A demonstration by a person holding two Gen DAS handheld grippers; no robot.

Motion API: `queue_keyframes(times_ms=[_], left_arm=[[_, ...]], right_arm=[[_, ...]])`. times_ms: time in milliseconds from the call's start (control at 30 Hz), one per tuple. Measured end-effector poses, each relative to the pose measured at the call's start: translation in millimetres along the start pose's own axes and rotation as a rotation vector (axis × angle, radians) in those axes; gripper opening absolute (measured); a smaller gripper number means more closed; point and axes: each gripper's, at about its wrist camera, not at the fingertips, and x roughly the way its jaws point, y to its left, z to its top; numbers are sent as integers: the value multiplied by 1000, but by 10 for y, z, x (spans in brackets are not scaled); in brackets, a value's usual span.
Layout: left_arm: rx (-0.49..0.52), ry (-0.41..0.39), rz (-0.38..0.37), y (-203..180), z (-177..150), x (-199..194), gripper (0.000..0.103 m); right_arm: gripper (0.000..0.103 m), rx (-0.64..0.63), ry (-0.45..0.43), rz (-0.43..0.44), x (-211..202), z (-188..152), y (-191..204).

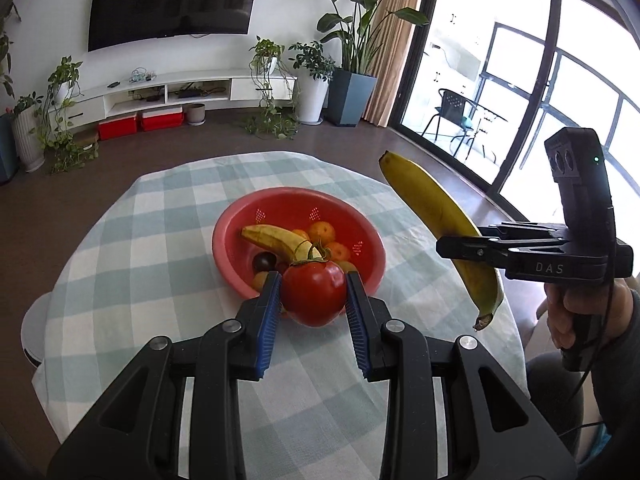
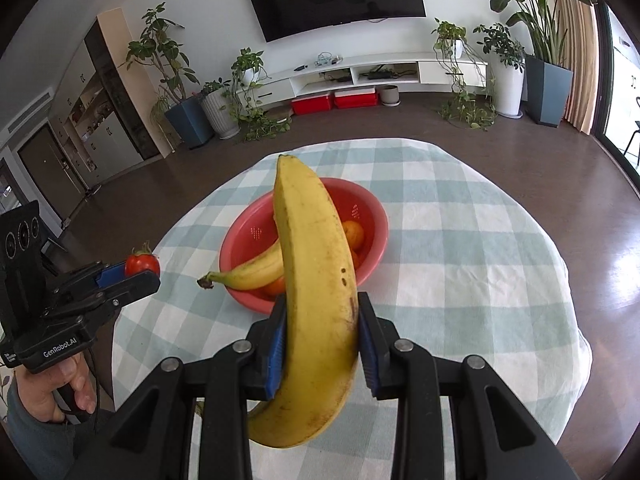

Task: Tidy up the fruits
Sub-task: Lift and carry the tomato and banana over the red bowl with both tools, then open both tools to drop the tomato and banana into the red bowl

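My left gripper (image 1: 313,292) is shut on a red tomato (image 1: 314,294) with a green stem, held above the table just in front of the red colander bowl (image 1: 228,256). The bowl holds a banana (image 1: 272,238), oranges (image 1: 322,232) and a dark plum (image 1: 264,261). My right gripper (image 2: 322,332) is shut on a large yellow banana (image 2: 316,292), held in the air to the right of the bowl (image 2: 372,208). The right gripper and its banana (image 1: 440,212) show in the left wrist view. The left gripper and tomato (image 2: 142,265) show in the right wrist view.
A round table with a pale blue checked cloth (image 1: 160,240) carries the bowl. The person's hands hold the gripper handles at the table's near edge. A TV, a low white cabinet, potted plants and a glass door lie beyond.
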Motion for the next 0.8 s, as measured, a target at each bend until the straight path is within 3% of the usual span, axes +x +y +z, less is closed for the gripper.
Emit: queue_keyframes(times_ms=[233, 500, 800], left_arm=[[20, 67, 21, 188, 406, 523, 30], [3, 140, 33, 358, 367, 1082, 30], [-9, 165, 37, 439, 291, 1392, 30]], right_arm=[[34, -26, 33, 3, 410, 288, 9], [34, -53, 77, -22, 917, 471, 19], [34, -66, 118, -44, 1259, 395, 27]])
